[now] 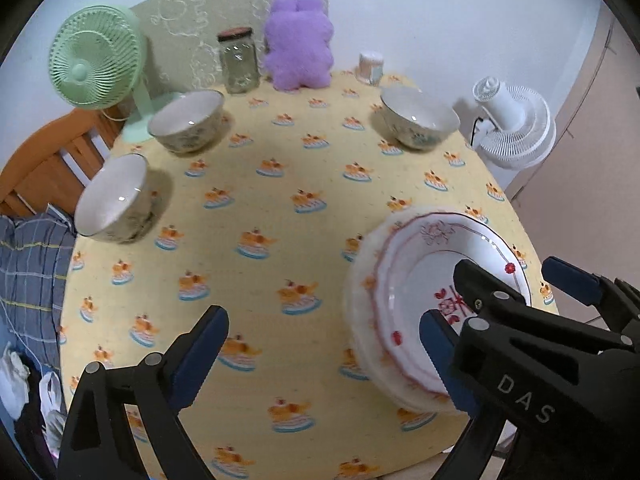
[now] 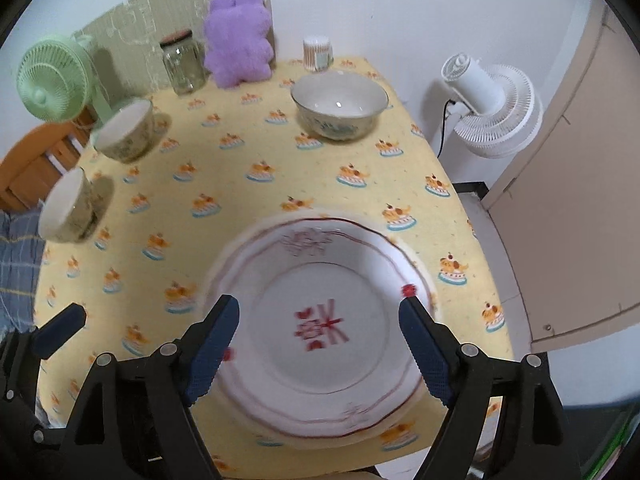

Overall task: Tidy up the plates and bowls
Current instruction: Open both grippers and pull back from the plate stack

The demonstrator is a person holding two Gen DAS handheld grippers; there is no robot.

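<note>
A white plate with red trim and a red sign in its middle [image 2: 320, 264] tops a stack of plates [image 1: 400, 280] near the table's front right edge; it looks blurred. My right gripper [image 2: 320, 304] hovers just above it, open, its blue pads apart from the plate. My left gripper [image 1: 324, 316] is open over bare cloth to the left of the stack, nothing between its fingers. Three patterned bowls stand upright: one at the back right [image 2: 338, 104], two at the left [image 1: 188, 120] [image 1: 112, 200].
Along the back of the yellow tablecloth [image 1: 260, 208] stand a green fan [image 1: 92, 60], a glass jar [image 1: 238, 60], a purple plush [image 1: 298, 44] and a small cup [image 1: 370, 66]. A white fan [image 2: 492, 104] and a door stand right; a wooden chair [image 1: 48, 160] left.
</note>
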